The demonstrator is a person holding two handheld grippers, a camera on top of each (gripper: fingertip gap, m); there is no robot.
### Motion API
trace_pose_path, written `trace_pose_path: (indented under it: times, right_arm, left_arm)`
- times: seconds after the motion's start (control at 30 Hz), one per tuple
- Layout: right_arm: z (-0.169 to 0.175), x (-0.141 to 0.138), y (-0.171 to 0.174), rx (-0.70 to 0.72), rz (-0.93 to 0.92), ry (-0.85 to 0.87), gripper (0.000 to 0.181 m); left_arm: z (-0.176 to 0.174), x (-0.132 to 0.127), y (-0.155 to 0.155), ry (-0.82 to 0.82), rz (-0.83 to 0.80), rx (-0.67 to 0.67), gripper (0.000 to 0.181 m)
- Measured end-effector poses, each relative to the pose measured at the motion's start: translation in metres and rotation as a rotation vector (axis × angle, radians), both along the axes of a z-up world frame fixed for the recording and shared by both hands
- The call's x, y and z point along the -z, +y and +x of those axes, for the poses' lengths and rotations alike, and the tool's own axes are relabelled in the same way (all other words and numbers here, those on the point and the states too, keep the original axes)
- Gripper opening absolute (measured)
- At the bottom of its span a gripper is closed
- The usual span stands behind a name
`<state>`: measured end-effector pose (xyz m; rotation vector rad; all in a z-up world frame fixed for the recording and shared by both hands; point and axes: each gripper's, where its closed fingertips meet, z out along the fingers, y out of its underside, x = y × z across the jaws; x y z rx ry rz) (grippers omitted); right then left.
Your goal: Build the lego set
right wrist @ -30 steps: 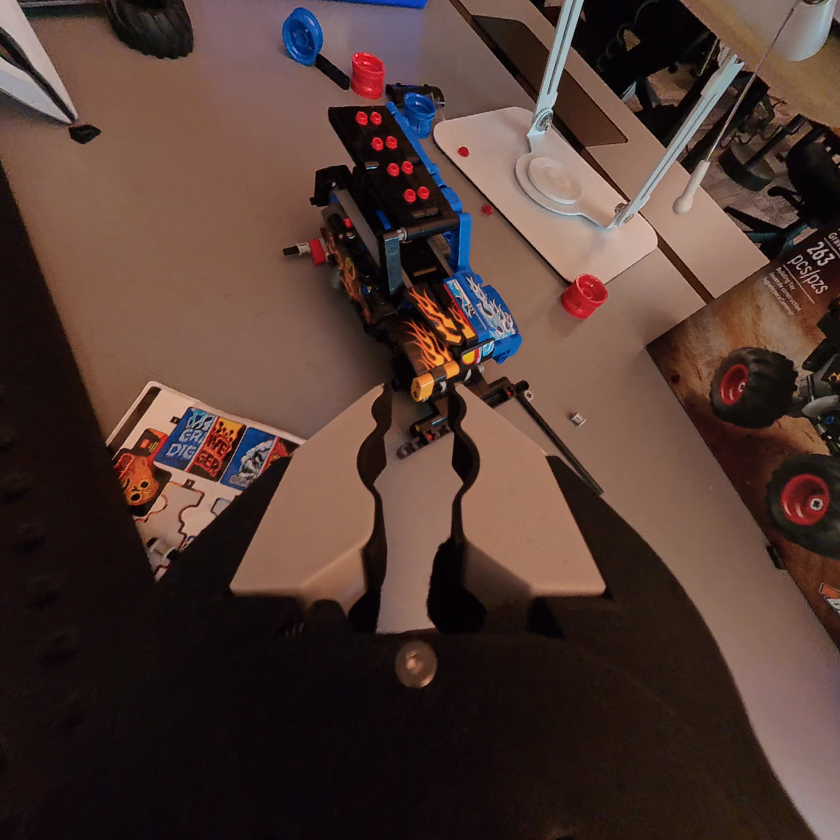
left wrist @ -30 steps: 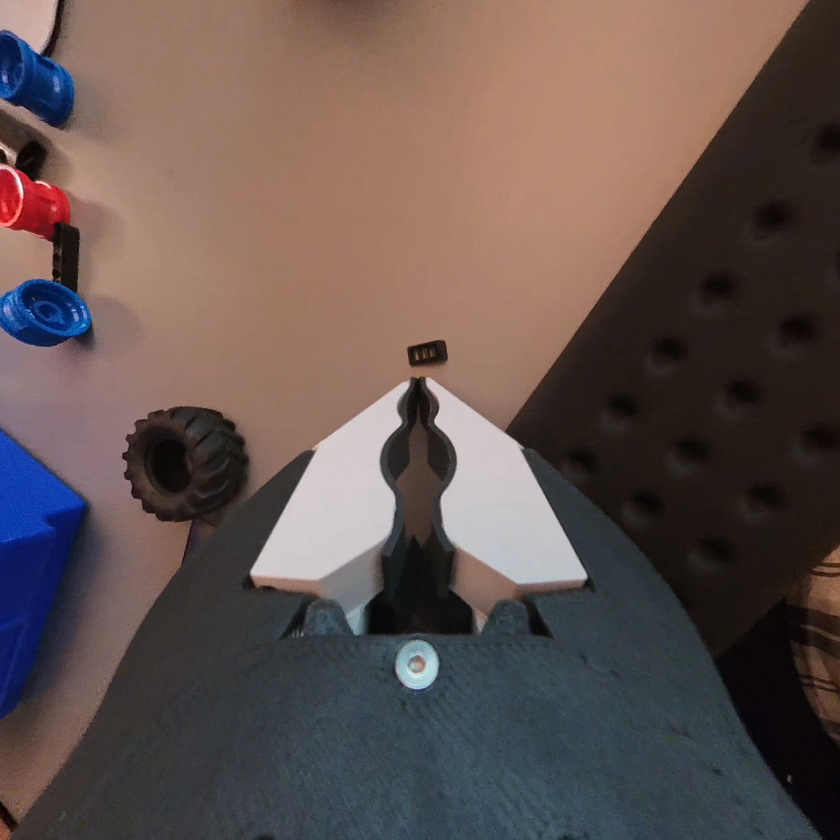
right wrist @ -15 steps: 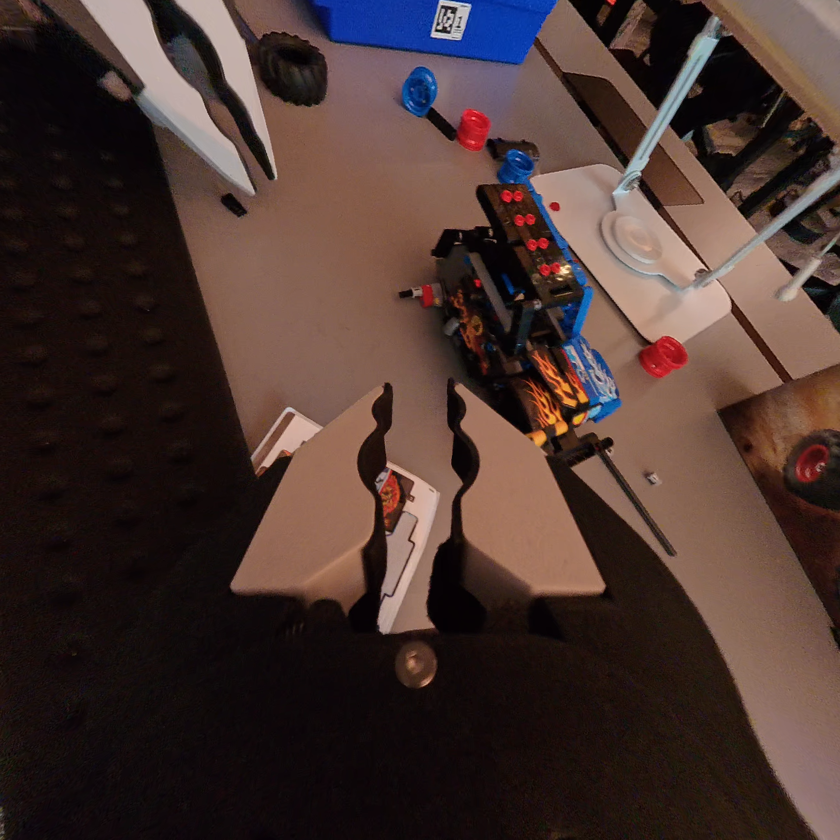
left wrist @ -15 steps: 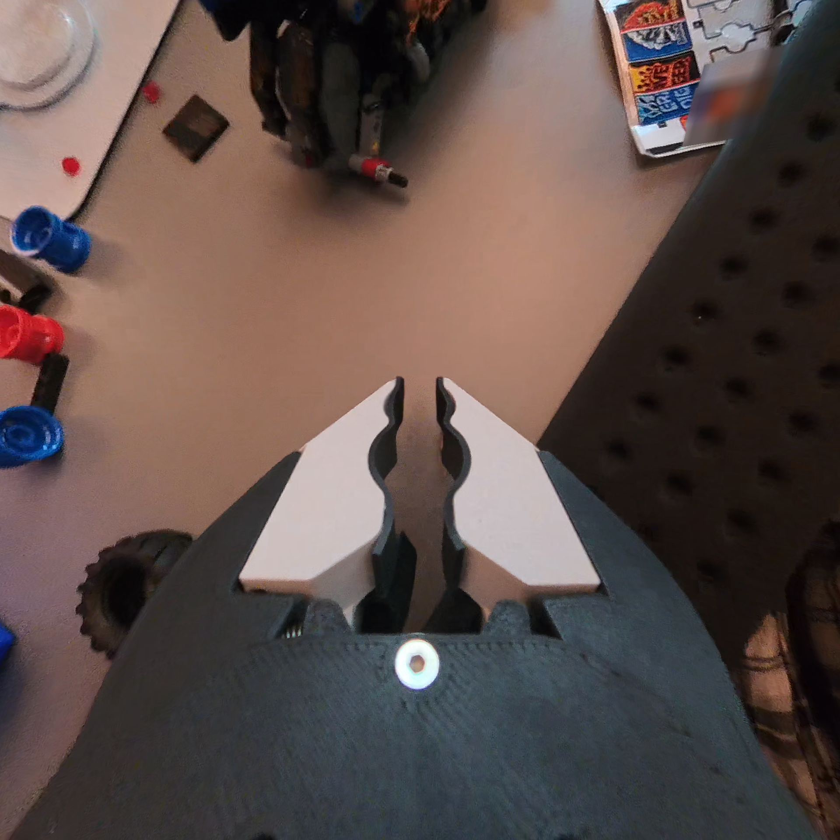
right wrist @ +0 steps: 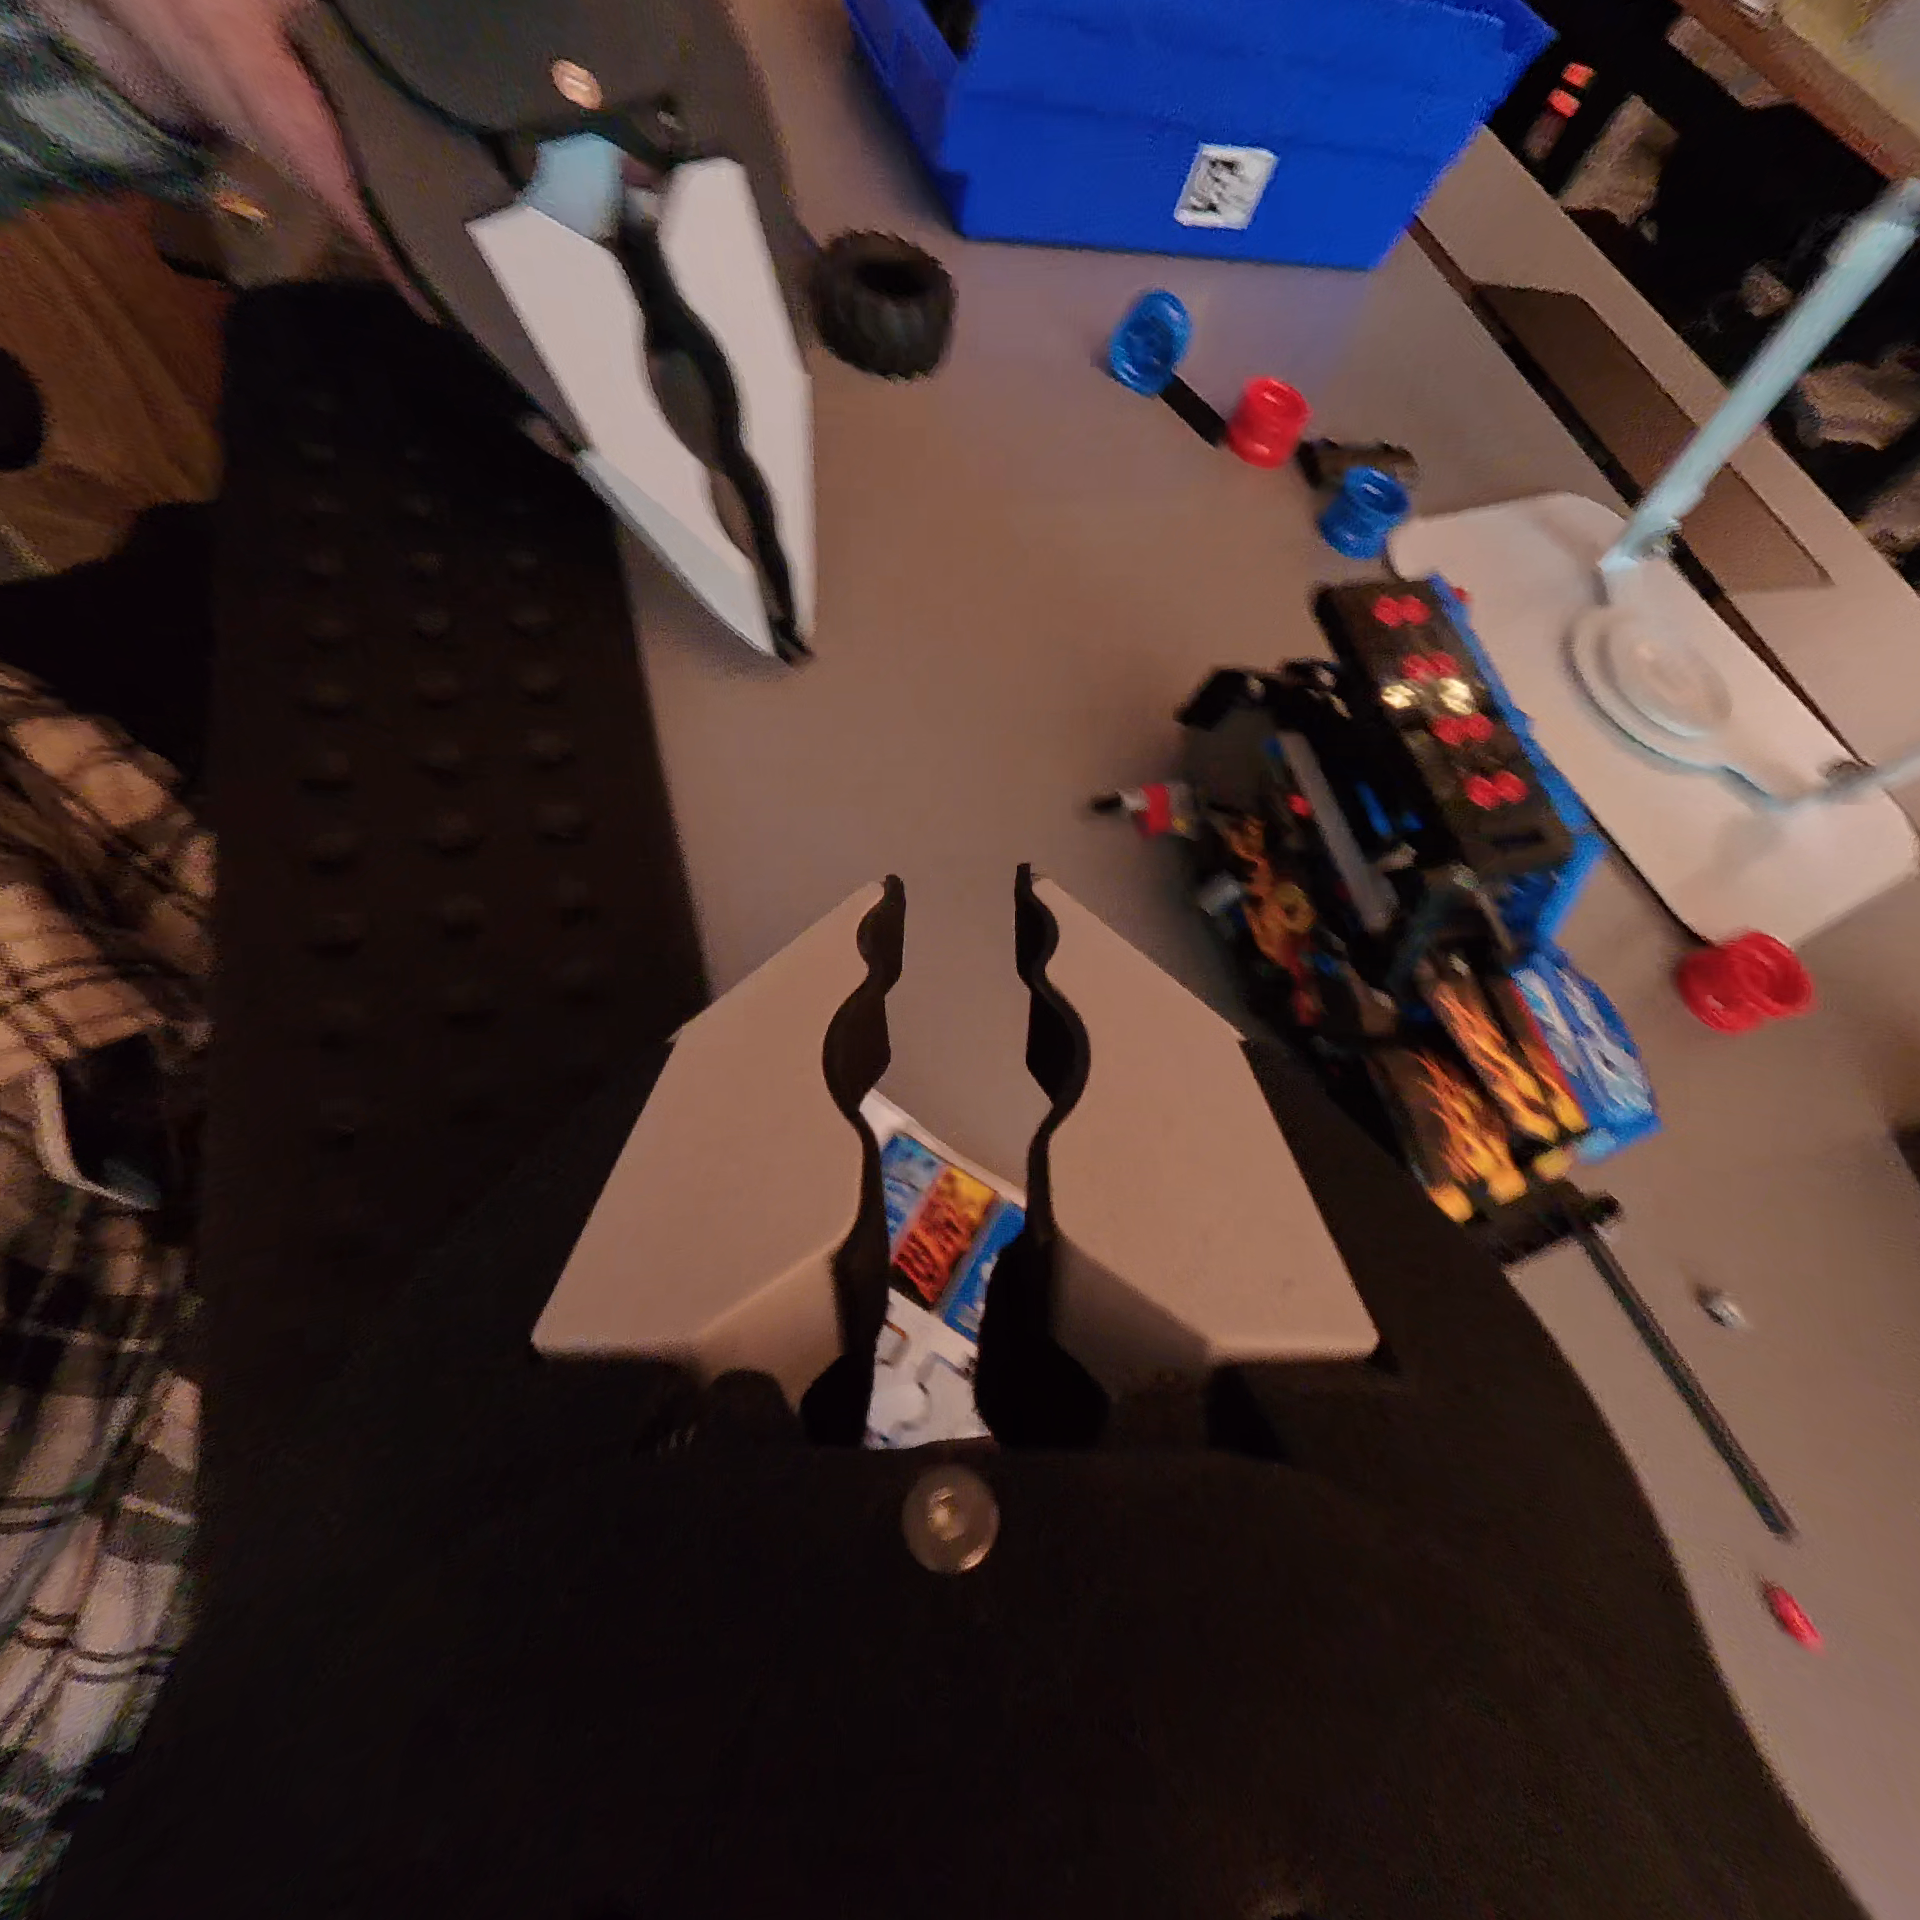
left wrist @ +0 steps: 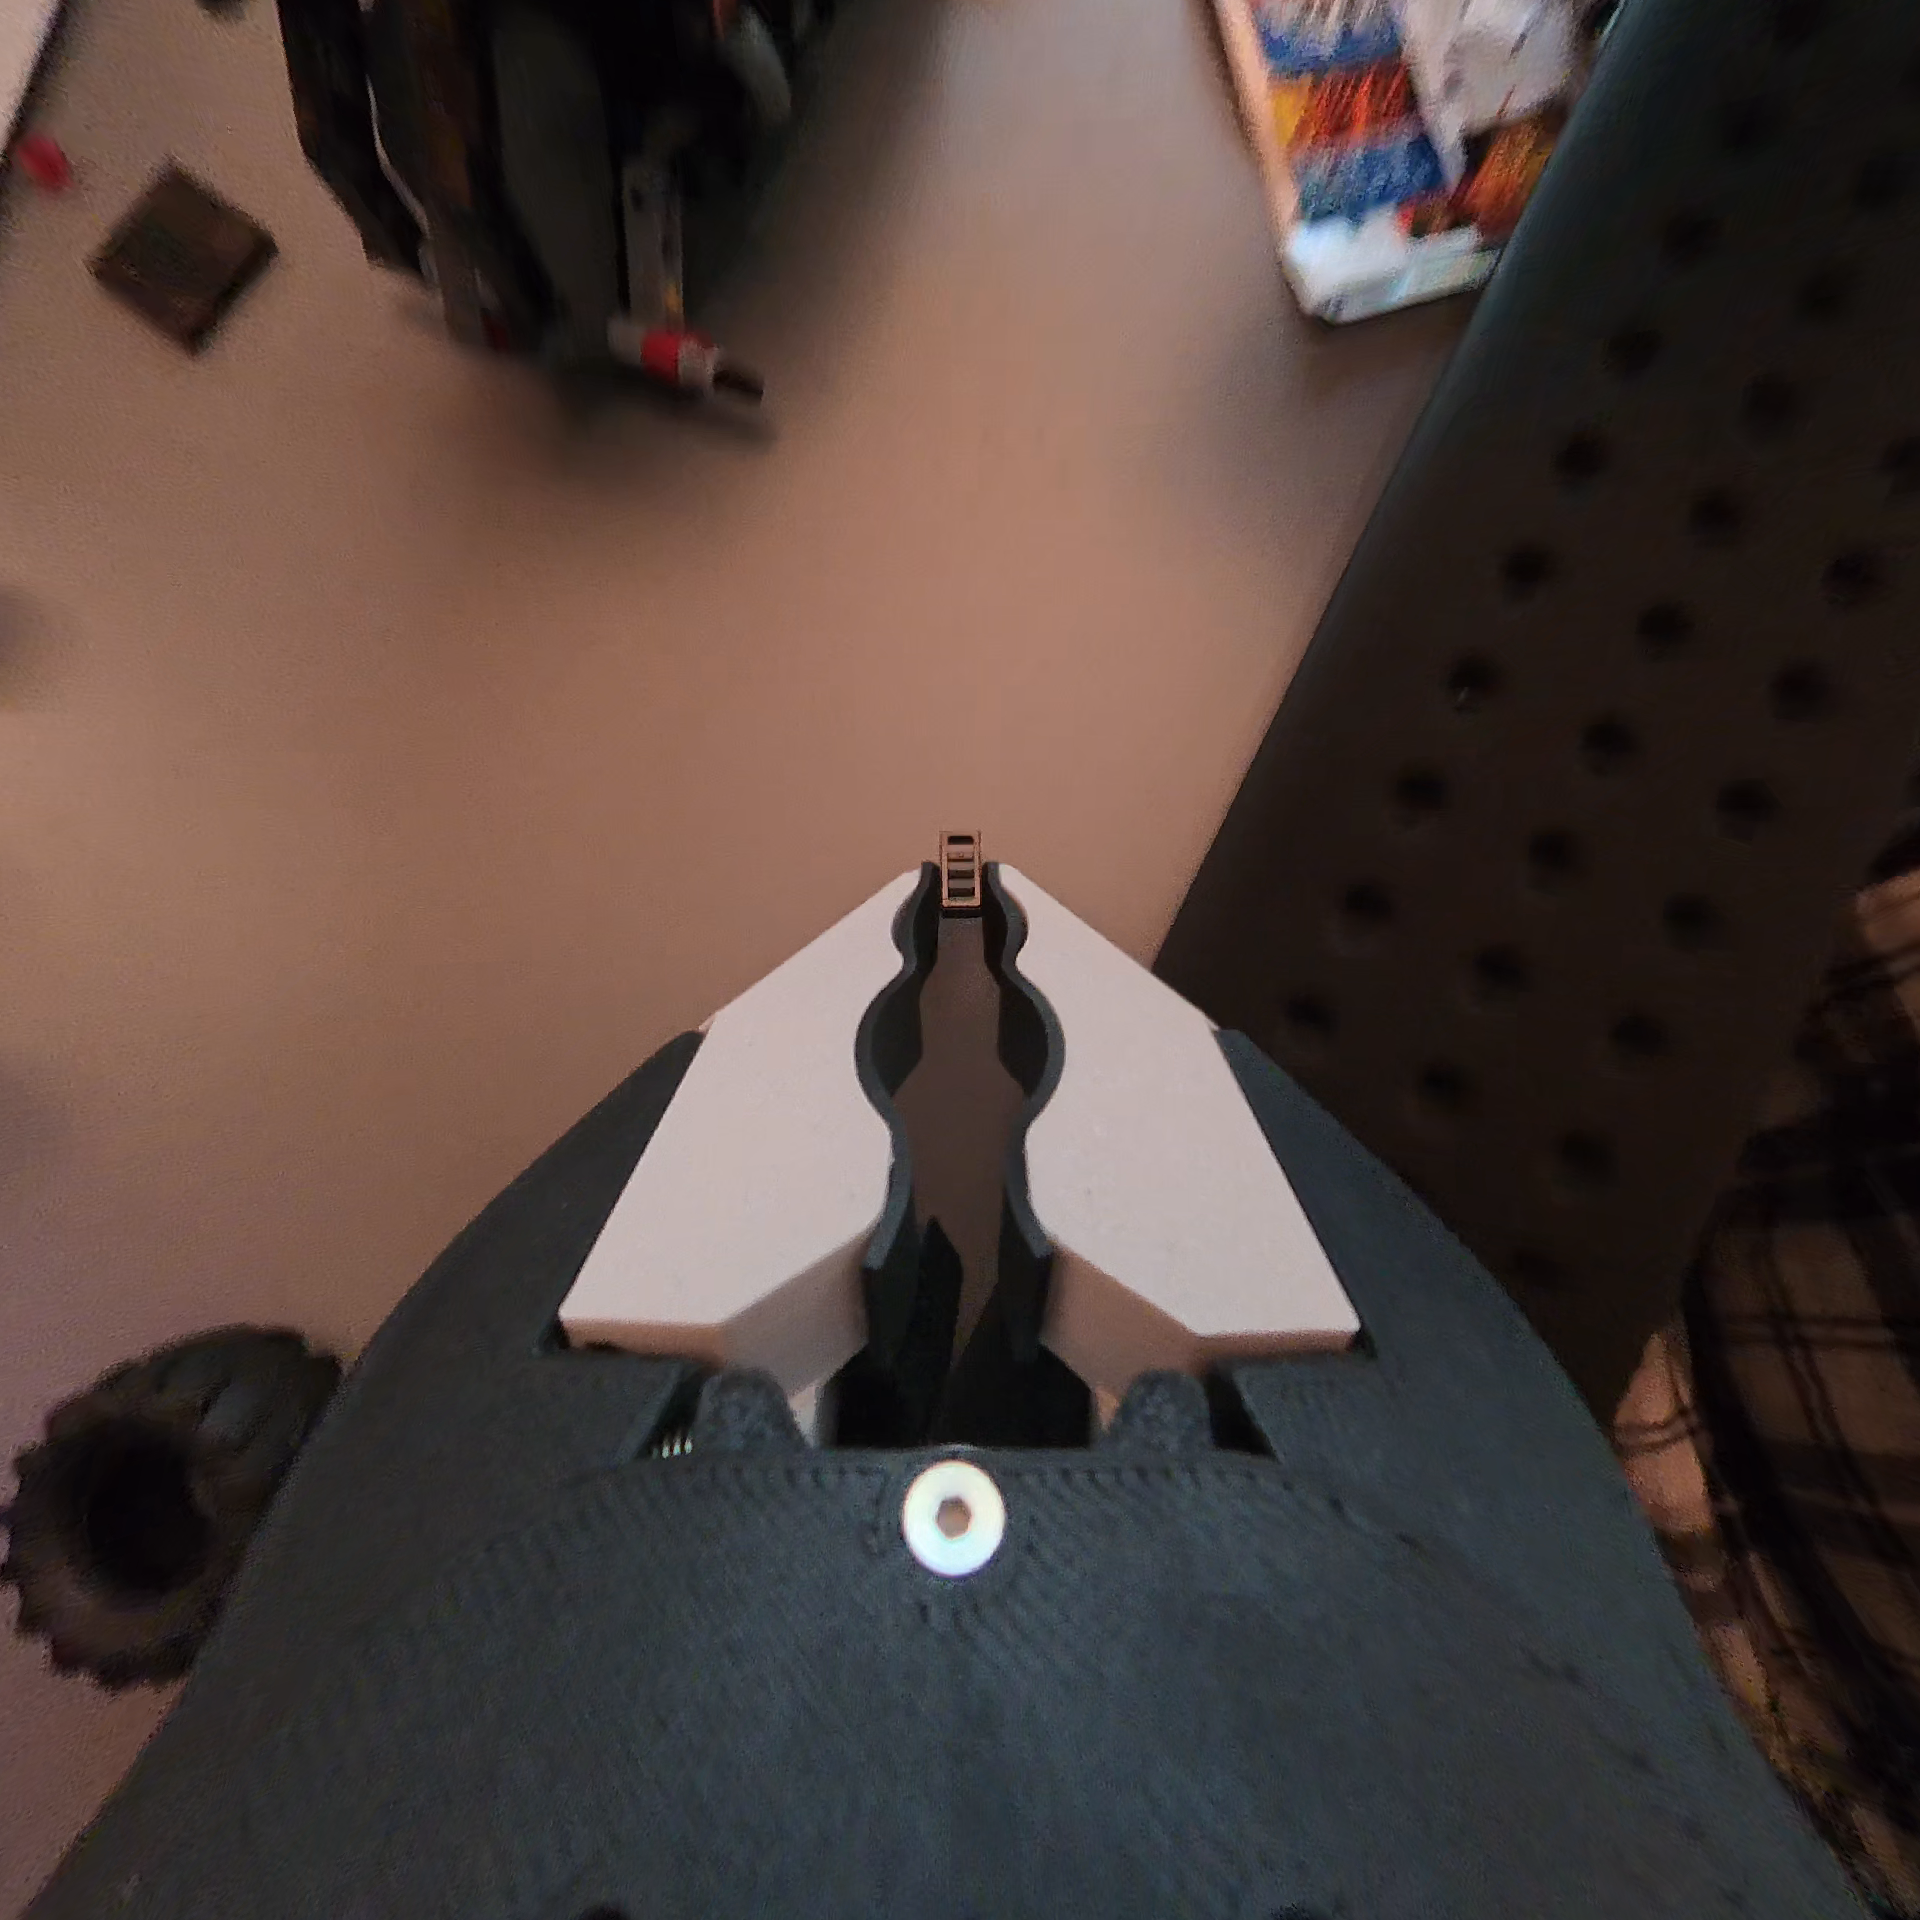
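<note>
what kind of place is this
Probably an office or lab workbench used for toy building: a grey table with a half-built lego truck, loose wheel hubs, a blue parts bin and a desk lamp base.

Two pairs of tongs: left tongs (left wrist: 958, 896) and right tongs (right wrist: 954, 883). One truck (right wrist: 1434, 883), part-built. One tyre (right wrist: 883, 317). Two blue hubs (right wrist: 1148, 341) (right wrist: 1361, 509). Two red hubs (right wrist: 1270, 419) (right wrist: 1745, 982). One blue bin (right wrist: 1195, 114). One lamp base (right wrist: 1704, 831). One sticker sheet (left wrist: 1382, 177). One long black axle (right wrist: 1683, 1382). One black mat (right wrist: 416, 727). One black tile (left wrist: 182, 255), flat on the surface. One tiny grille (left wrist: 958, 860), pinched in left tongs. One small grey bit (right wrist: 1720, 1307). One small red bit (right wrist: 1792, 1626) apart from the rest.
</note>
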<state>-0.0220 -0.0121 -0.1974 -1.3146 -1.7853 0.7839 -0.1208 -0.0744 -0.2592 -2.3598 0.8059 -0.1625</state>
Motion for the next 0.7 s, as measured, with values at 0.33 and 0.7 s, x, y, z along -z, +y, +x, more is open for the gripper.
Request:
trace_pose_path:
  times: [0.33, 0.7]
  right_arm:
    - [-0.025, 0.003, -0.041, -0.075, 0.487, 0.044, 0.011]
    - [-0.029, -0.004, -0.030, -0.029, 0.537, 0.082, 0.011]
  left_arm:
    - [0.075, -0.045, 0.032, -0.370, 0.048, 0.121, 0.006]
    - [0.076, -0.064, 0.036, -0.510, 0.056, 0.144, 0.006]
